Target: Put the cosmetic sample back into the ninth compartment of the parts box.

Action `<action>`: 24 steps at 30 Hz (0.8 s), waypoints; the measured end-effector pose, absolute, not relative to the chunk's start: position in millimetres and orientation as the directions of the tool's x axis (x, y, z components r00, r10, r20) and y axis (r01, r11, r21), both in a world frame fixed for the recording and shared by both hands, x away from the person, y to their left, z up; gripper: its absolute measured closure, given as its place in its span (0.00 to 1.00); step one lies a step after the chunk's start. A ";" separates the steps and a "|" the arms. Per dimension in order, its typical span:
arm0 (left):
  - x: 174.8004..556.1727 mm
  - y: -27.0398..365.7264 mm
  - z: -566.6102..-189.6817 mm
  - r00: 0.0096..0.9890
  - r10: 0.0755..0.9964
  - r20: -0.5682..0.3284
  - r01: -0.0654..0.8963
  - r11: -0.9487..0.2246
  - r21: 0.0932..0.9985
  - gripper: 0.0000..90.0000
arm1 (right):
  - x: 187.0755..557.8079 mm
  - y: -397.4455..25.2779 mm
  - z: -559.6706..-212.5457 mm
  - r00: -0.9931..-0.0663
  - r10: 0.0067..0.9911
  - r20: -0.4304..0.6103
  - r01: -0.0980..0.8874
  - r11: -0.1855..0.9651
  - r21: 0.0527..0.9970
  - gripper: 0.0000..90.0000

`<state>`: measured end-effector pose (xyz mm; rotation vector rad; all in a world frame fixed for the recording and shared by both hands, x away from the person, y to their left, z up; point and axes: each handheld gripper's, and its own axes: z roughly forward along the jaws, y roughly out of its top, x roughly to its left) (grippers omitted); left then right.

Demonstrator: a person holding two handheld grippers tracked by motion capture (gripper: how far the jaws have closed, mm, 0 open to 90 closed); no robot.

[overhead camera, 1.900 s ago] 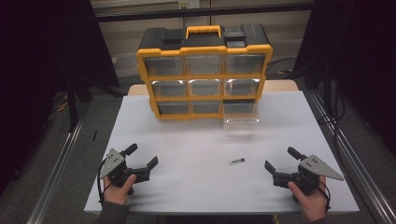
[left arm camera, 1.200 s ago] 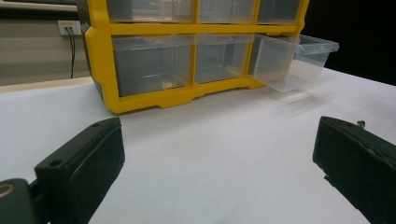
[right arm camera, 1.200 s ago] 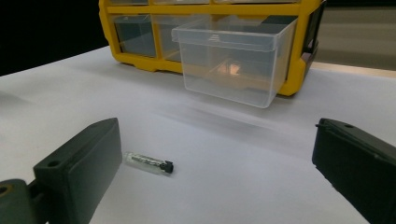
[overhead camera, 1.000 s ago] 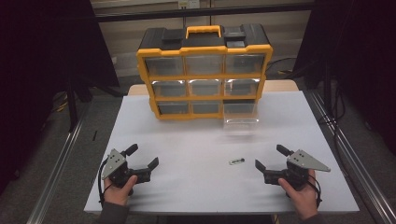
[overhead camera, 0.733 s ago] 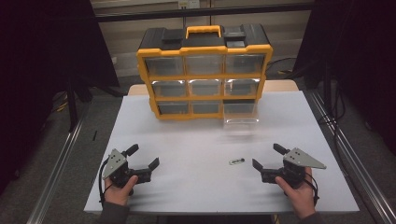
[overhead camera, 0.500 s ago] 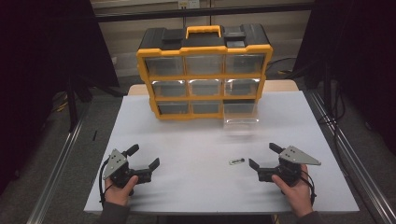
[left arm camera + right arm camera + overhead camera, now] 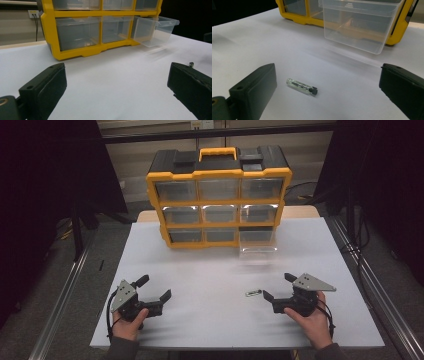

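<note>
A small clear vial with a black cap (image 7: 302, 86) lies flat on the white table (image 7: 210, 280); in the high view the vial (image 7: 253, 293) rests just left of my right gripper (image 7: 277, 286). That gripper (image 7: 327, 97) is open, jaws wide apart, with the vial on the table ahead of them and untouched. My left gripper (image 7: 154, 287) is open too, near the table's front left, holding nothing (image 7: 115, 95). A yellow and black drawer organizer (image 7: 220, 195) stands at the back; its bottom-right clear drawer (image 7: 256, 241) is pulled out (image 7: 359, 25).
The organizer's other clear drawers (image 7: 77, 31) are pushed in. Metal rails run along both table sides, such as the right rail (image 7: 370, 275). A person's hands (image 7: 312, 325) hold the grippers at the front edge. Dark floor surrounds the table.
My right gripper has slid left and a little forward toward the vial. The left gripper, vial and organizer have stayed put.
</note>
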<state>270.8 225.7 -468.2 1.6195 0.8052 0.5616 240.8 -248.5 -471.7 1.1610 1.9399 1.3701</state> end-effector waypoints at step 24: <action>270.1 225.6 -467.9 0.643 0.763 -0.066 0.200 -0.085 0.976 0.03 | 261.7 -234.8 -472.5 -0.587 0.804 0.094 0.451 0.228 0.863 0.19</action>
